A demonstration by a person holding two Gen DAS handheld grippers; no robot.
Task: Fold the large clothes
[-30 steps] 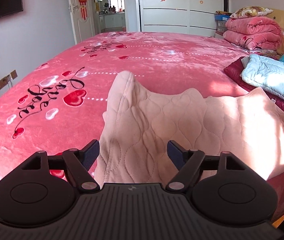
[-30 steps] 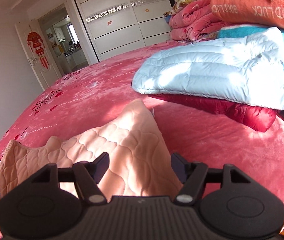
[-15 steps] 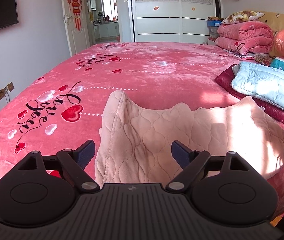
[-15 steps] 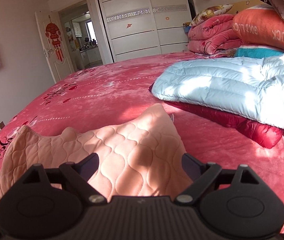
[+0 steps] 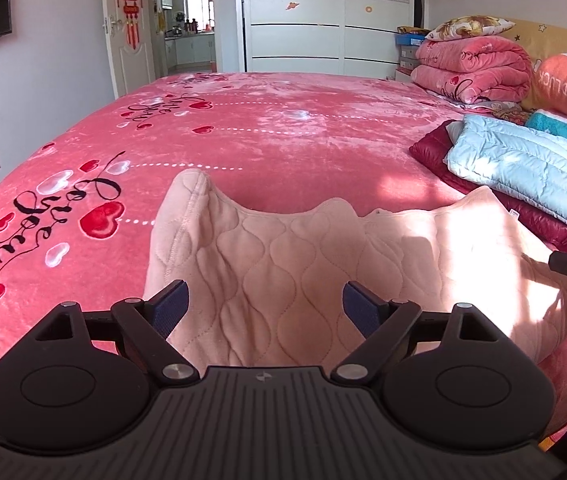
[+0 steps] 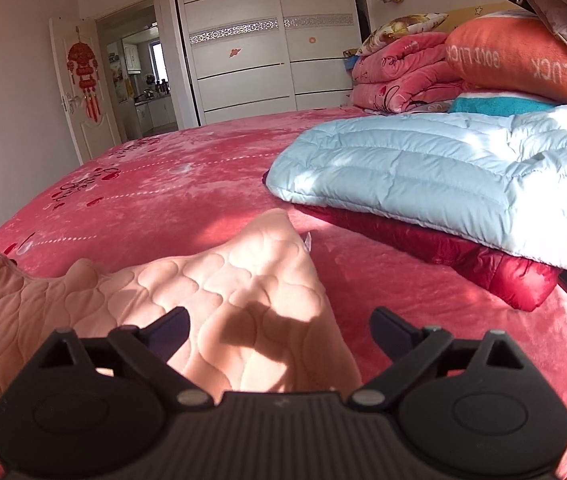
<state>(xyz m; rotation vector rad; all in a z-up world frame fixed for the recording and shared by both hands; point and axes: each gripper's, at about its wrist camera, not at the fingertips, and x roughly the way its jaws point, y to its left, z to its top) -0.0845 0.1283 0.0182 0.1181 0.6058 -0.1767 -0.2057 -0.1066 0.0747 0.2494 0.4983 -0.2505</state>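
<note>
Both hands hover at six o'clock of the pink quilted garment point(image 5: 283, 272) on the bed point(image 5: 283, 140), left gripper point(image 5: 263, 306) fingers spread wide, right gripper point(image 6: 279, 330) fingers opening, gripping nothing, so each should pinch one near corner squarely and fold evenly.

Quilted matt cloth garment point(image 5: 283, 280), plush bedspread point(image 5: 283, 140)

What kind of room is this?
A home bedroom, most likely: a wide bed under a pink heart-print blanket, folded quilts stacked near the headboard, and a tall white wardrobe by the door.
</note>
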